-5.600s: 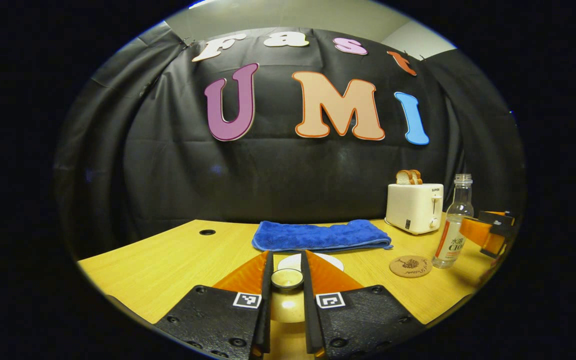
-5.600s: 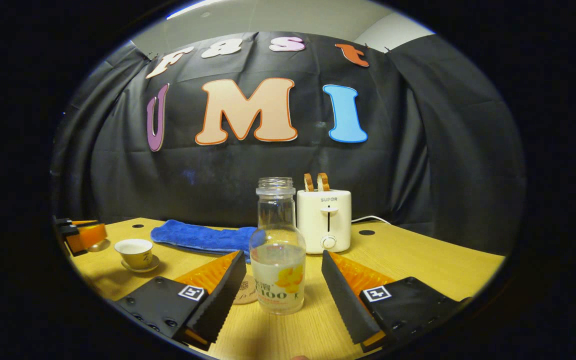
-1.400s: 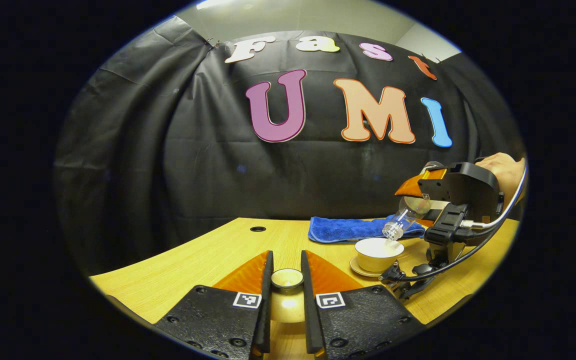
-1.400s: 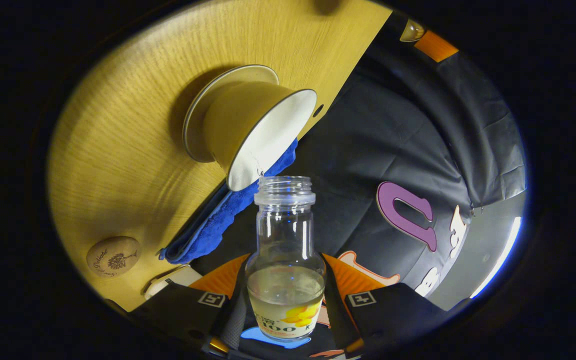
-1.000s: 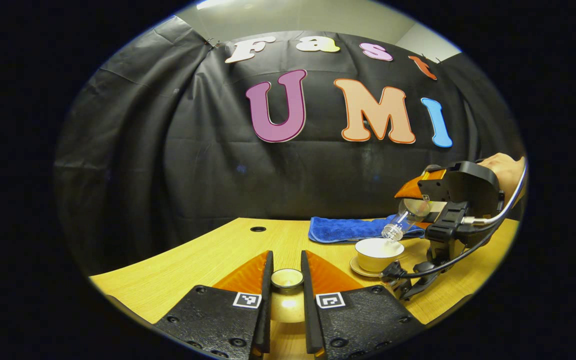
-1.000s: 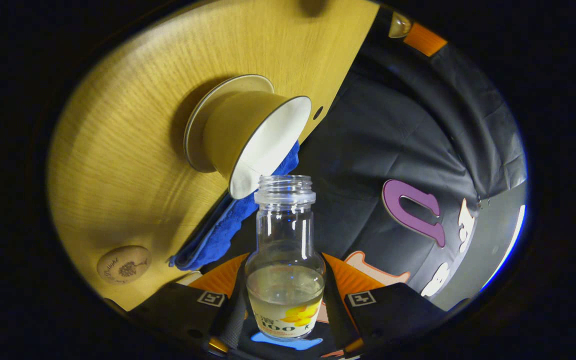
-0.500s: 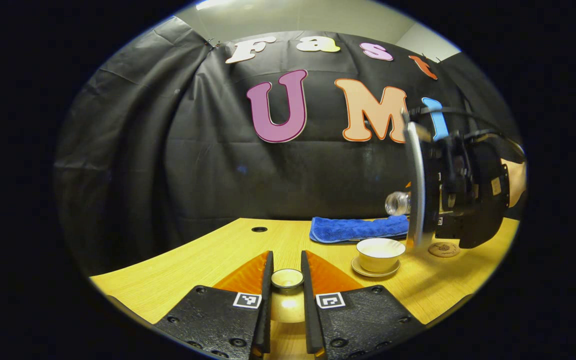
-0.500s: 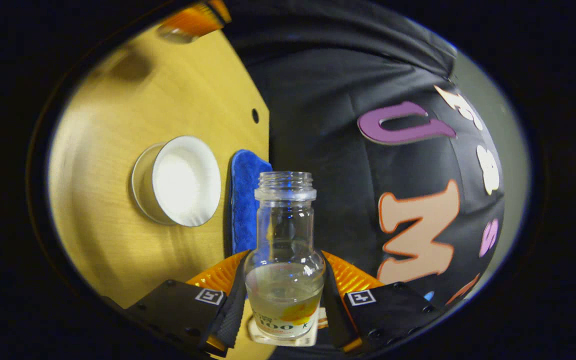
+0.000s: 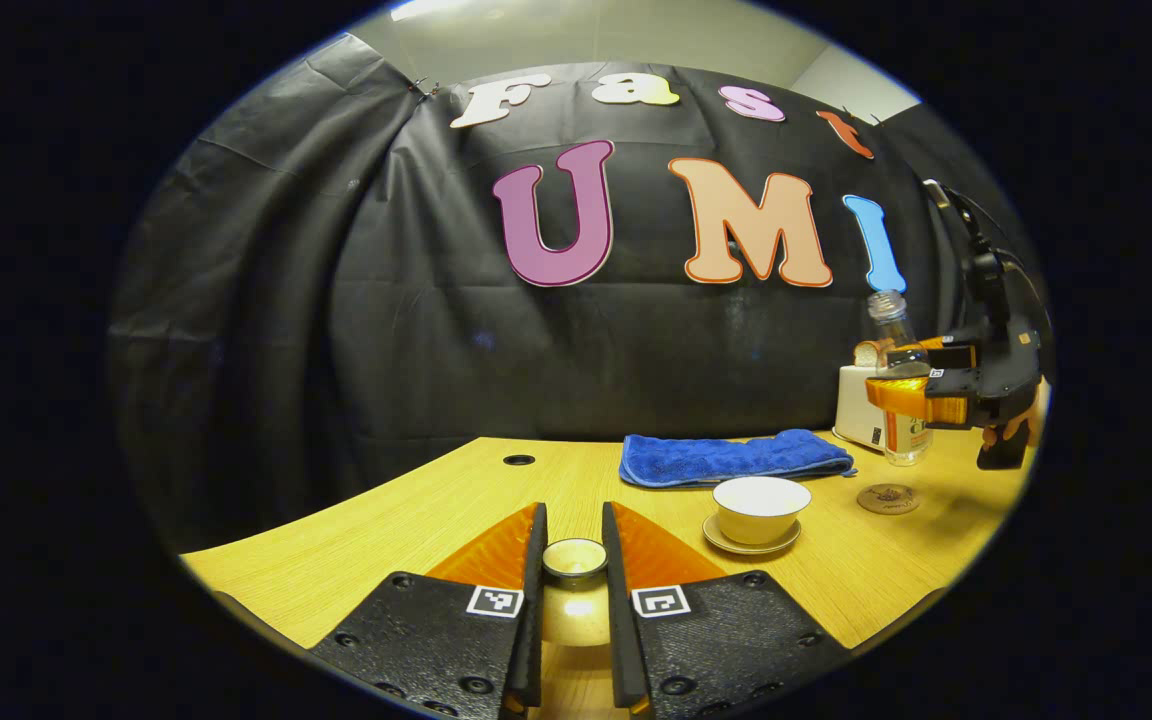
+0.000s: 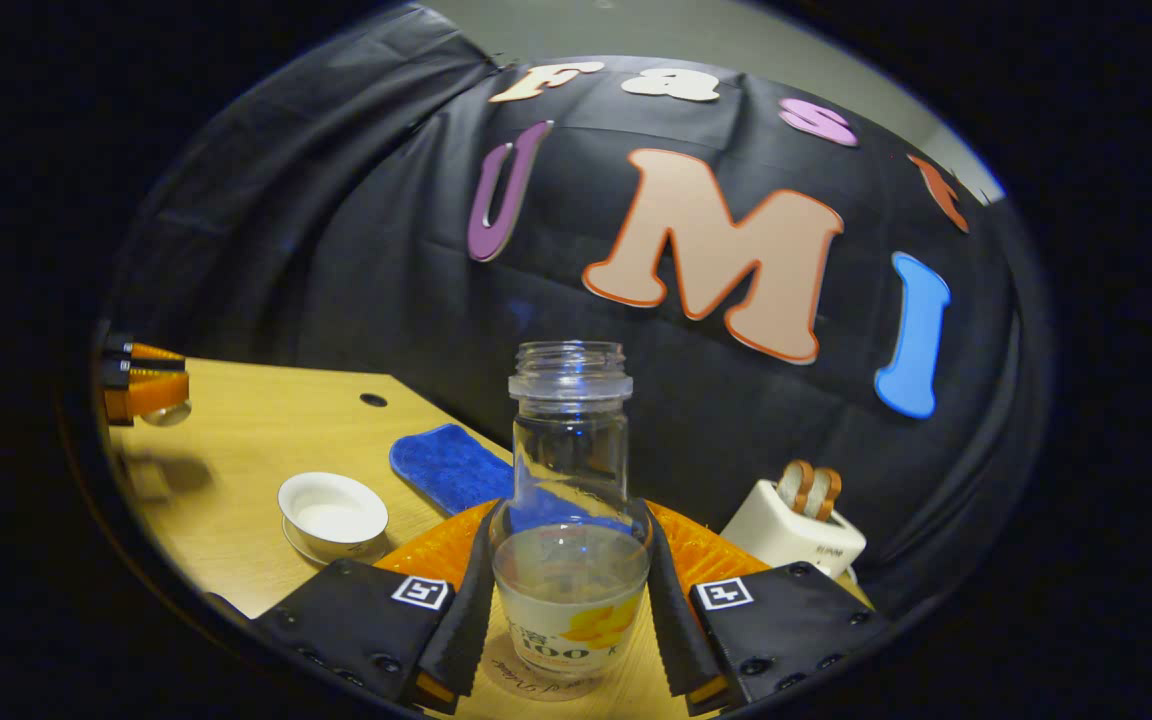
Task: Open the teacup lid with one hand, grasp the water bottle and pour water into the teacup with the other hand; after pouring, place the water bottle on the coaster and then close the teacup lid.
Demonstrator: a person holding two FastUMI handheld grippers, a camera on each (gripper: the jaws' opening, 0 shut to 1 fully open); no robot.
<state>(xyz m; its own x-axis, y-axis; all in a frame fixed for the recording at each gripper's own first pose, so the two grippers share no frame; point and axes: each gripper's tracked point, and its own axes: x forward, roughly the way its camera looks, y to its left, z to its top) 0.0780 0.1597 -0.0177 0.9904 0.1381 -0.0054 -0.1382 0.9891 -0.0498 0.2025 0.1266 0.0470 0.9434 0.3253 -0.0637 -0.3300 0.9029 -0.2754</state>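
1. My left tongs are narrow, both fingers clamped on the small round cream teacup lid, held above the yellow wooden surface. In the right gripper view they sit far left, lid just visible under them.
2. My right tongs are closed on the clear glass water bottle w/ yellow fruit label; both fingers press its lower body. Bottle is upright, approx. a third full, no cap on.
3. Left gripper view gives what the right one can't: bottle is held up off the surface, its base above and a bit behind the round cork coaster w/ a tree print. In the right gripper view the coaster only peeks out under the bottle's base.
4. Open cream teacup on its saucer stands uncovered, near the coaster, in front of the folded blue towel. Can't tell the water level inside.
5. Writing: bottle label shows "100" plus other chars too small to read. Coaster script is illegible.
6. White toaster w/ two bread slices is at the back right, just behind the bottle in the left gripper view.
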